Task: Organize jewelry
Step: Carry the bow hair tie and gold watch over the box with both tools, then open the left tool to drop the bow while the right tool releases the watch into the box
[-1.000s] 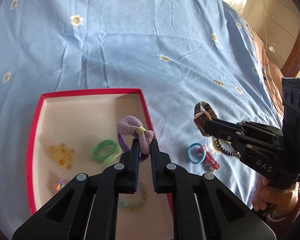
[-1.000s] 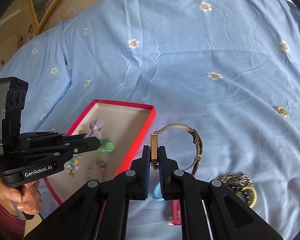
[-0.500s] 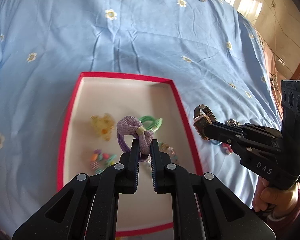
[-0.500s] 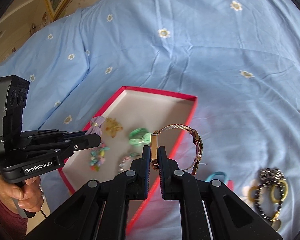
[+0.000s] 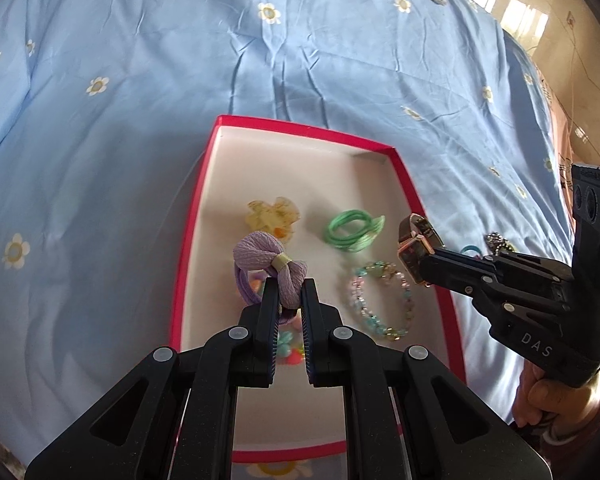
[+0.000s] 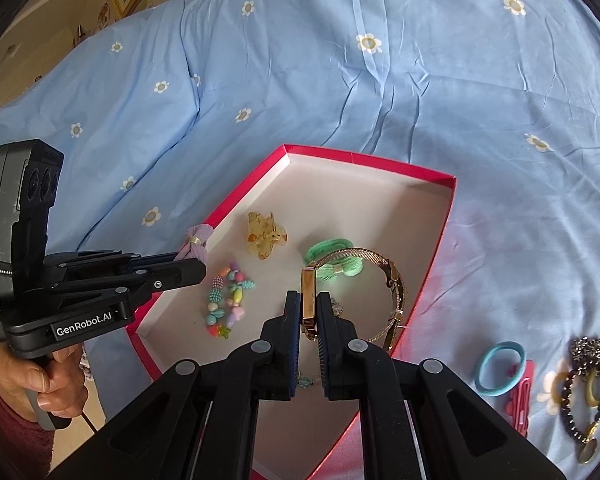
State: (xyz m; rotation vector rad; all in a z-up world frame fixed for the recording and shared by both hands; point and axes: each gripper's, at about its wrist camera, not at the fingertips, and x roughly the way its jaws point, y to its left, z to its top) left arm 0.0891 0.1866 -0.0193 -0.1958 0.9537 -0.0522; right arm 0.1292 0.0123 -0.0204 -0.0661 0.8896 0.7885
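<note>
A red box (image 5: 300, 129) with a white inside lies on the blue bedspread; it also shows in the right wrist view (image 6: 451, 178). My left gripper (image 5: 289, 286) is shut on a purple bow hair tie (image 5: 266, 258) and holds it above the box's left part. My right gripper (image 6: 309, 298) is shut on a gold watch (image 6: 380, 276) and holds it above the box's right part; the watch also shows in the left wrist view (image 5: 414, 246). In the box lie a yellow hair claw (image 5: 274, 216), a green hair tie (image 5: 352, 228) and beaded bracelets (image 6: 226, 300).
On the bedspread right of the box lie a blue hair band (image 6: 500, 368), a red clip (image 6: 520, 398) and a dark bead bracelet with yellow rings (image 6: 586, 384). The bed's right edge and the shiny floor (image 5: 560, 40) are in the left wrist view.
Both grippers have moved left with their items, from beside the box to above it. The watch now hangs over the box's right part, the bow over its left part.
</note>
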